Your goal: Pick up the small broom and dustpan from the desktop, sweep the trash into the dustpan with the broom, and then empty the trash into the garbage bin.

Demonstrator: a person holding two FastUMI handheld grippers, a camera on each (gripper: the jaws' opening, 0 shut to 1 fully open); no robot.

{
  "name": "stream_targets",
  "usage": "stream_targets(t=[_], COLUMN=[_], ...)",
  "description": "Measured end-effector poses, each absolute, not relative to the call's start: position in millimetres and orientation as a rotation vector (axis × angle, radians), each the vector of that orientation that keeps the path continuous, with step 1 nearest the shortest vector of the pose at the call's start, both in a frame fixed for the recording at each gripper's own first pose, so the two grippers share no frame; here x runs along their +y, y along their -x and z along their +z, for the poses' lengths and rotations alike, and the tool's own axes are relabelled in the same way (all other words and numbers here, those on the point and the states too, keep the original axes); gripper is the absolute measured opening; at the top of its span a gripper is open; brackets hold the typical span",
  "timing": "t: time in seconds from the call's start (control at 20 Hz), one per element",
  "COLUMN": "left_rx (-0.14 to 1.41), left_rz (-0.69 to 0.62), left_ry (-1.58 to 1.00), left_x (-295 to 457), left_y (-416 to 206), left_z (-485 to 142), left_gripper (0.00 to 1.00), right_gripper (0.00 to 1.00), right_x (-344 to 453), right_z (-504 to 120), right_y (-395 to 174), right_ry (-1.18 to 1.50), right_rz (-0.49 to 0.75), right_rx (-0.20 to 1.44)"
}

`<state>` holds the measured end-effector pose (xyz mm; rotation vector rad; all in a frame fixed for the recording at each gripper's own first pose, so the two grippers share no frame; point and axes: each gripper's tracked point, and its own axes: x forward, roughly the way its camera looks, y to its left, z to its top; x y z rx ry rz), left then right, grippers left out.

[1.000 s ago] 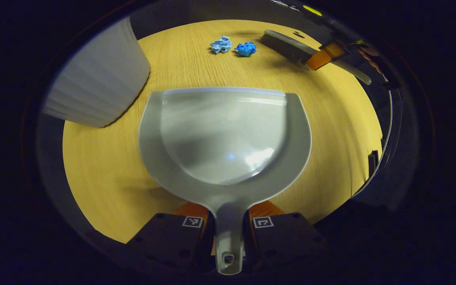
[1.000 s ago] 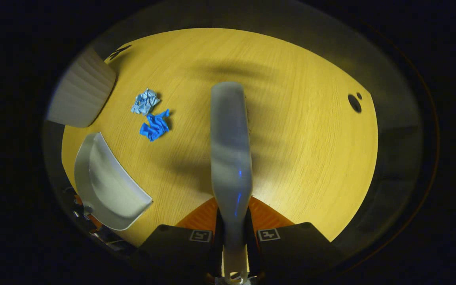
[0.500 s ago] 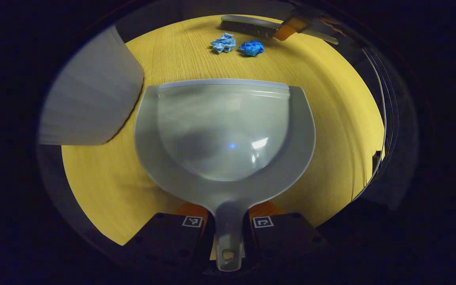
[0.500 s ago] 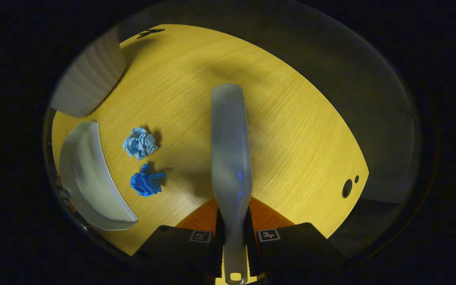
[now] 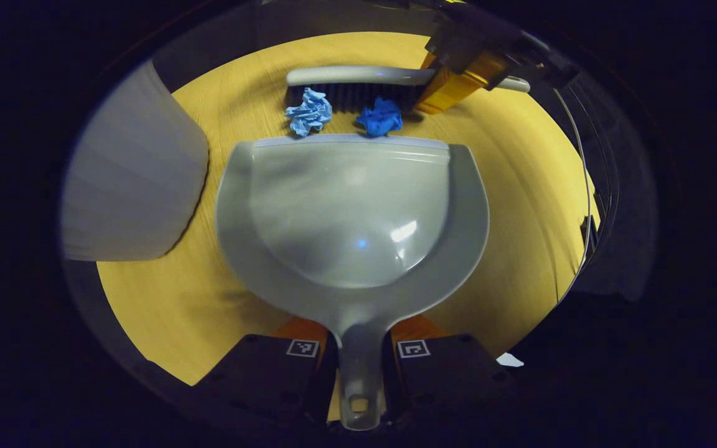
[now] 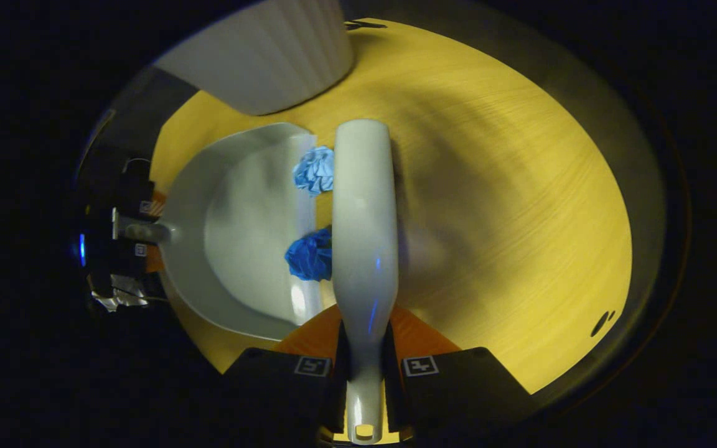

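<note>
Pinching the dustpan (image 5: 352,211) handle, the left gripper (image 5: 358,354) holds its lip flat on the table (image 5: 520,205). The right gripper (image 6: 365,367), clamped on the broom (image 6: 363,218), sets the bristles behind both paper wads (image 5: 309,112) so they meet the lip.

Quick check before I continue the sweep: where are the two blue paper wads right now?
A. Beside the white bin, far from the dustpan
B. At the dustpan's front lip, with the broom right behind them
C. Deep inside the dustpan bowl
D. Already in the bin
B. The light blue wad and the dark blue wad sit at the front lip of the dustpan, with the broom right behind them.
</note>
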<state>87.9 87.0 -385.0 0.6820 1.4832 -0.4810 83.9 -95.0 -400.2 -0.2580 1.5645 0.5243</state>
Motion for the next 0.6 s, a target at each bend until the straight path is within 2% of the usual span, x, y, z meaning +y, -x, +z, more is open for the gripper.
stream_targets(t=[0.05, 0.1, 0.3, 0.35, 0.6], left_rx=[1.477, 1.469, 1.460, 1.456, 1.419], left_rz=[-0.491, -0.505, -0.566, -0.565, -0.583], left_ry=[-0.675, -0.666, -0.731, -0.747, -0.676], left_x=[89, 90, 101, 103, 95], left_y=[-86, -86, -71, -69, -53], left_z=[-383, -382, -384, -386, -386], left_gripper=[0.30, 0.30, 0.31, 0.28, 0.30], right_gripper=[0.32, 0.28, 0.29, 0.28, 0.28], right_x=[-92, -88, -71, -76, -121], right_z=[-398, -395, -377, -368, -330], right_y=[-72, -61, -34, -38, -75], right_ry=[0.275, 0.278, 0.255, 0.249, 0.168], right_rz=[0.544, 0.576, 0.661, 0.641, 0.471], right_rx=[1.564, 1.576, 1.572, 1.573, 1.508])
